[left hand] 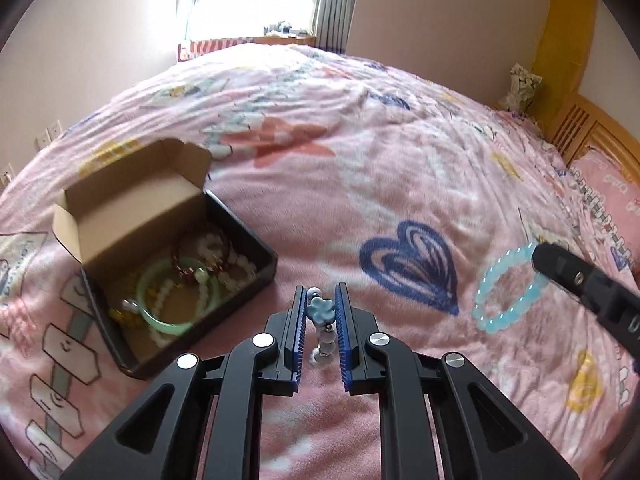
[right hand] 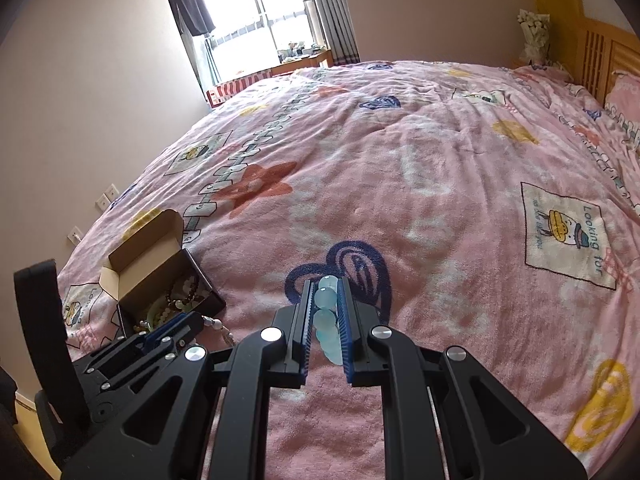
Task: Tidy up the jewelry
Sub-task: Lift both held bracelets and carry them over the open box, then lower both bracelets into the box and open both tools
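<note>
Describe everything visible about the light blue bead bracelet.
The light blue bead bracelet is a closed ring of round, translucent, glassy-looking aqua beads. In the left wrist view it rests as an open loop on the pink blanket, right of the navy heart print. The right tool is shut on its far-right side, with several beads stacked between the blue-padded fingers. It is outside the box.
</note>
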Tool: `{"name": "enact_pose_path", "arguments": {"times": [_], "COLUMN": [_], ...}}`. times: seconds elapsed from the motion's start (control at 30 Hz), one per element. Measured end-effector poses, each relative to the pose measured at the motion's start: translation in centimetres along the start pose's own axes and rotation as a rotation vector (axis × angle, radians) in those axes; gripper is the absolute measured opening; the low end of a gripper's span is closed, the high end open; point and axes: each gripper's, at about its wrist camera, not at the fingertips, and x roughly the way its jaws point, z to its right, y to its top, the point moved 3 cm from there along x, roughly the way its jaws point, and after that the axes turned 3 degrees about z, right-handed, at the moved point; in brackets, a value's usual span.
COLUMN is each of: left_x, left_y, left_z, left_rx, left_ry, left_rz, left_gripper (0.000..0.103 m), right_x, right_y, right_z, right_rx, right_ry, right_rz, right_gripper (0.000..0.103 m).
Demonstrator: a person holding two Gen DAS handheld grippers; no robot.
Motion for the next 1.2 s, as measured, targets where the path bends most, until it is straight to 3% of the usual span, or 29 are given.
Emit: {"name": "enact_pose_path", "arguments": {"times": [0.43,1.0,1.2], "left_x": [-4.5,-4.2,-4.1], "left_y": [3.7,4.2,4.3], "left_z": [-2.2,-9.6,-11.7], "left_rx": [-0.012,-0.061,-0.088], "left_ry": [0.051,0.142,0.108], "left_rz": [0.151,0.135,0.133], "left_gripper": [0.015,0.015,0.015], "right_x": [1.1,5.7,7.5], "right_y": [0.3,0.0,0.3], "right_z": [-3.7,-12.1,-13.7], "right_rx": [-0.04,-0.046,0.006], "right_ry": [0.019,0.139,0.174], "right_rz": [-0.006,-0.054,-0.044], "right_gripper": [0.013,0.013,0.013]}}
